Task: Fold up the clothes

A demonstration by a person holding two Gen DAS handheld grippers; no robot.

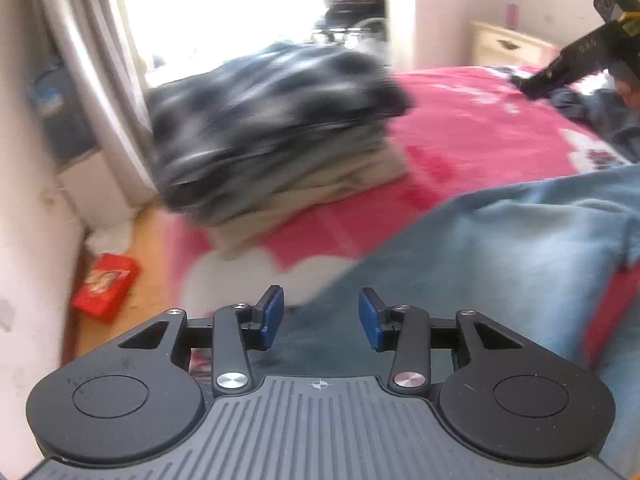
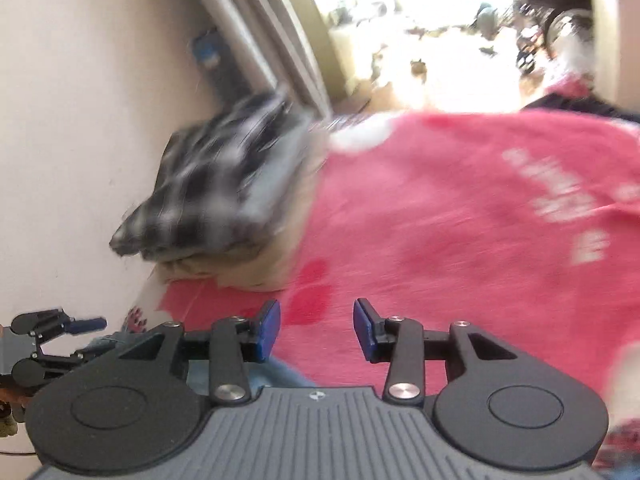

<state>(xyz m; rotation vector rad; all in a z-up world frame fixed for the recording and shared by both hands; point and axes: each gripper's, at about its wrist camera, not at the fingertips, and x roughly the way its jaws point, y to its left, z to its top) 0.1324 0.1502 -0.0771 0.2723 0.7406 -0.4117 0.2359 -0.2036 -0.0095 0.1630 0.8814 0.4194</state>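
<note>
Both tongs, left [image 1: 321, 318] and right [image 2: 317, 330], gape empty above the bed [image 2: 440, 240]; a hasty sweep could topple the folded stack [image 1: 276, 136].

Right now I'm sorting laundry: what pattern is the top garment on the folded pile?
Black-and-white check, clearest in the right wrist view.

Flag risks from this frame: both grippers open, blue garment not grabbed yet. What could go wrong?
1. The folded stack sits near the corner of the bed, beside the drop to the floor; tugging the bedding could tip it off.
2. The left gripper is open over the blue garment, whose cloth is bunched; it may pinch extra layers.
3. Both views are motion-blurred, so aiming the right gripper is uncertain.
</note>
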